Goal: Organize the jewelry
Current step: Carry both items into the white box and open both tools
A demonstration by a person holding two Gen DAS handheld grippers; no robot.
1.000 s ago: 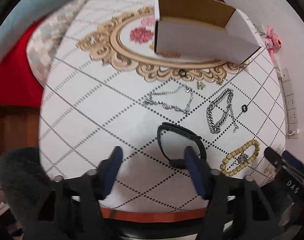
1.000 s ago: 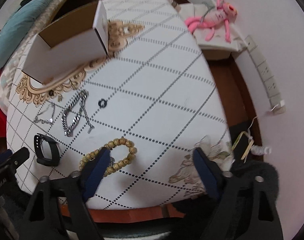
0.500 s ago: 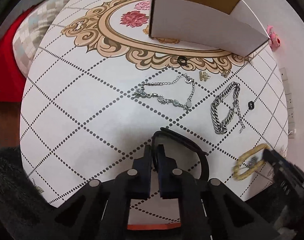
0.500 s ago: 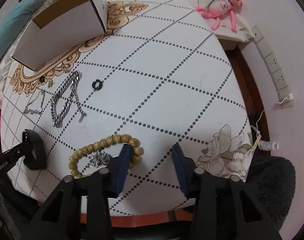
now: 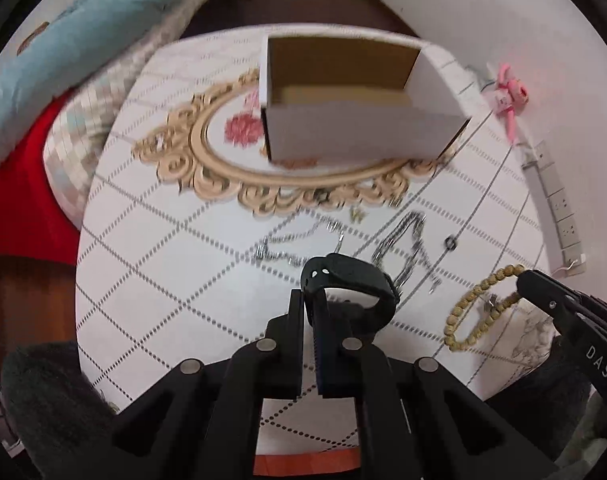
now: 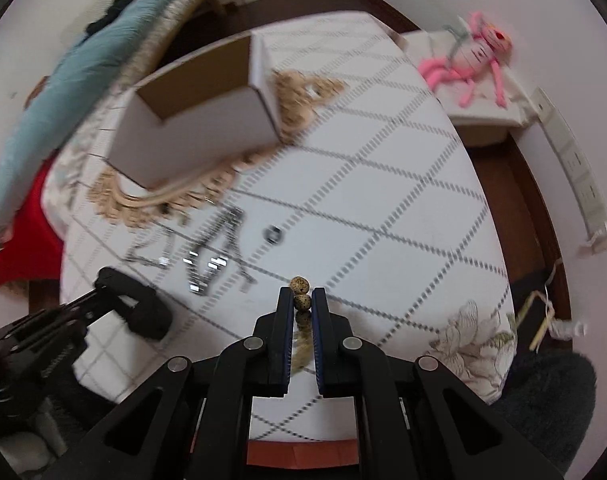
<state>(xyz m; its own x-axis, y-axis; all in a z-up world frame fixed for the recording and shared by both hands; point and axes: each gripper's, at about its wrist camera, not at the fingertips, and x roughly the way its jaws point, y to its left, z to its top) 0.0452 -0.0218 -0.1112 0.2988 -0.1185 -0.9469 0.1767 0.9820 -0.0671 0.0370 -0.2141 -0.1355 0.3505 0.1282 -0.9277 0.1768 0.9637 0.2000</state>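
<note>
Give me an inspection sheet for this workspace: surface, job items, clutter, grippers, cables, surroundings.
Surface: round table with white diamond-dotted cloth, gold ornate oval print.
Job's things: open white cardboard box, nothing visible inside; black wristband and tan wooden bead bracelet both gripped; chunky silver chain bracelet, thin silver chain, small dark ring lying on the cloth, blurred.
Clutter: nothing seen.
Grippers: left gripper shut on the wristband; right gripper, jaws just been closing, clamps beads of the bracelet.
Cables: thin cord by white wall power strip.
Surroundings: pink plush toy, light blue bedding, red fabric.
</note>
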